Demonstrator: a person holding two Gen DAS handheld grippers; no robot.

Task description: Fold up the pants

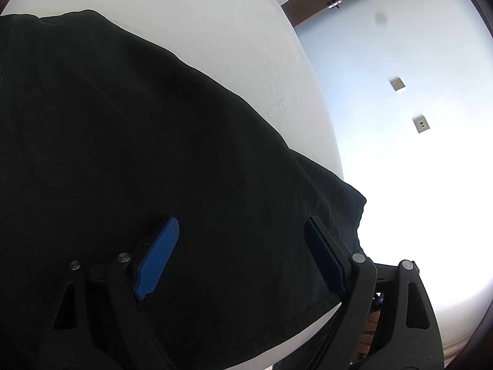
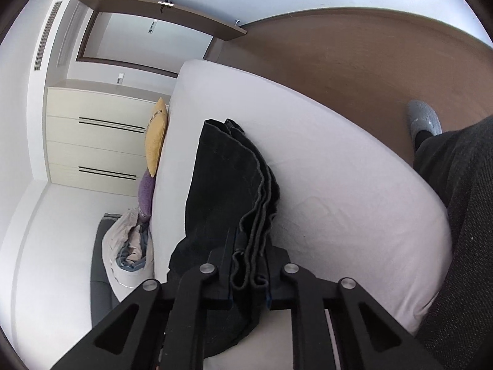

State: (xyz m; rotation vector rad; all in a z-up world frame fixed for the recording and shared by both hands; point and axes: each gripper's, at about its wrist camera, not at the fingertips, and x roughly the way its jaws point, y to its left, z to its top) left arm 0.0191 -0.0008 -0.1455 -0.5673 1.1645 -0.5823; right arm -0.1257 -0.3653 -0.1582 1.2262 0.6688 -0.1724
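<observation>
Black pants (image 1: 123,123) lie spread over a white bed (image 1: 215,30) and fill most of the left wrist view. My left gripper (image 1: 242,225) hovers over the cloth near its hem, open, with the blue pads (image 1: 160,252) wide apart and nothing pinched. In the right wrist view the pants (image 2: 225,169) show as a folded stack of several layers on the bed (image 2: 339,185). My right gripper (image 2: 249,246) is shut on the near end of that stack, and the layered edges bunch up between its jaws.
A yellow pillow (image 2: 155,141) and a purple cushion (image 2: 146,191) stand at the bed's far side by a cream dresser (image 2: 92,135). A bundle of pale clothes (image 2: 129,246) lies beside the bed. A person's dark-trousered leg (image 2: 462,200) and grey slipper (image 2: 423,117) are at right on the wooden floor.
</observation>
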